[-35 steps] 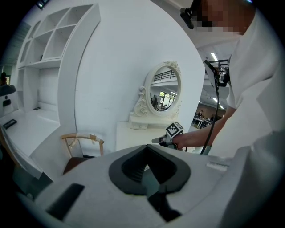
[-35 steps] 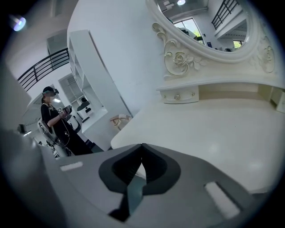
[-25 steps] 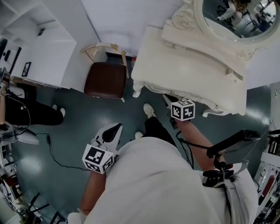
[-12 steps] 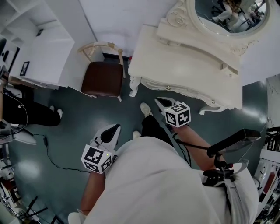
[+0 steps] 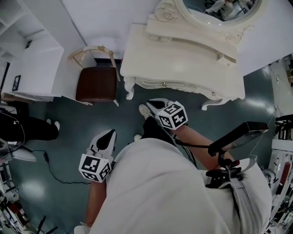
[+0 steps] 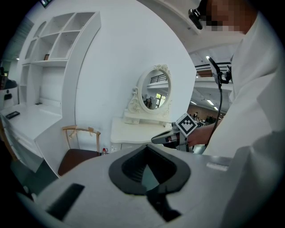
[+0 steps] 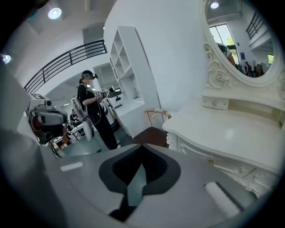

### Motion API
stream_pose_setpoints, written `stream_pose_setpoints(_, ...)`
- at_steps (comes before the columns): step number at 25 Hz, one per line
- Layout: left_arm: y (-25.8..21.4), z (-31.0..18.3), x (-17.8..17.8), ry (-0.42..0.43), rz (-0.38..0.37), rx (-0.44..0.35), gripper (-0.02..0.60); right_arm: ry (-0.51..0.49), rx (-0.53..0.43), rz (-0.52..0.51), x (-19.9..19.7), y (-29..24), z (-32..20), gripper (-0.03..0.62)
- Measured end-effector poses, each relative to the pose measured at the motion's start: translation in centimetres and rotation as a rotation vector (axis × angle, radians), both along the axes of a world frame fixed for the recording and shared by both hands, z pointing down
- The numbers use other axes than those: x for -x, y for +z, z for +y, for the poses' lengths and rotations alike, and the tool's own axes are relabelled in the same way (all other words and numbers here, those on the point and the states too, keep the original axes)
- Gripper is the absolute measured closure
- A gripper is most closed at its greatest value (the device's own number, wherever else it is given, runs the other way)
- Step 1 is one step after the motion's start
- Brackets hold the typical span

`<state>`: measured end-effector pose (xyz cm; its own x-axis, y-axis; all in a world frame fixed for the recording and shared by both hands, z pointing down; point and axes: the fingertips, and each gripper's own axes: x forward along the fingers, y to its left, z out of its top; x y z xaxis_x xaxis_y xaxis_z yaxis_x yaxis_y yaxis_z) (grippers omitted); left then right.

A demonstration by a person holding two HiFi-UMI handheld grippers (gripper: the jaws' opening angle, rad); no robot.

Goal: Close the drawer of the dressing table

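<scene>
The cream, brass-knobbed drawer (image 5: 183, 87) looks pushed in flush along the front of the carved cream dressing table (image 5: 183, 59). My right grey gripper (image 5: 153, 104) hangs just before that front, jaws together and empty. My left grey gripper (image 5: 106, 137), likewise closed on nothing, is farther from the table.

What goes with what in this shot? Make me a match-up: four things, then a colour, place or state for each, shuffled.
Things:
1. chair seat
2. dressing table
3. mirror
4. right gripper

Descriptions:
A. shut, nothing in it
B. oval glass, at the back of the table top
C. brown
D. cream, on curved legs

Pairs: 1-C, 2-D, 3-B, 4-A
</scene>
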<state>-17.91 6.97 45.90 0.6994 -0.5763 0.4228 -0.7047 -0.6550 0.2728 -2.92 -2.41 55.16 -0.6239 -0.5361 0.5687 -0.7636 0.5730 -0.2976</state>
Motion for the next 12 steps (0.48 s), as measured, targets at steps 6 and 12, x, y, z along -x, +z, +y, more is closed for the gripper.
stream_pose_setpoints(6,0.4,-0.4,0.4,-0.004,-0.003,0.0,0.578,-0.029,-0.014,0.012,0.6,0.1,-0.2,0.599)
stream_pose_setpoints(12,0.4,0.3,0.4,-0.01,-0.001,0.0,0.578,-0.061,-0.031,0.024,1.0,-0.6,0.7,0.599)
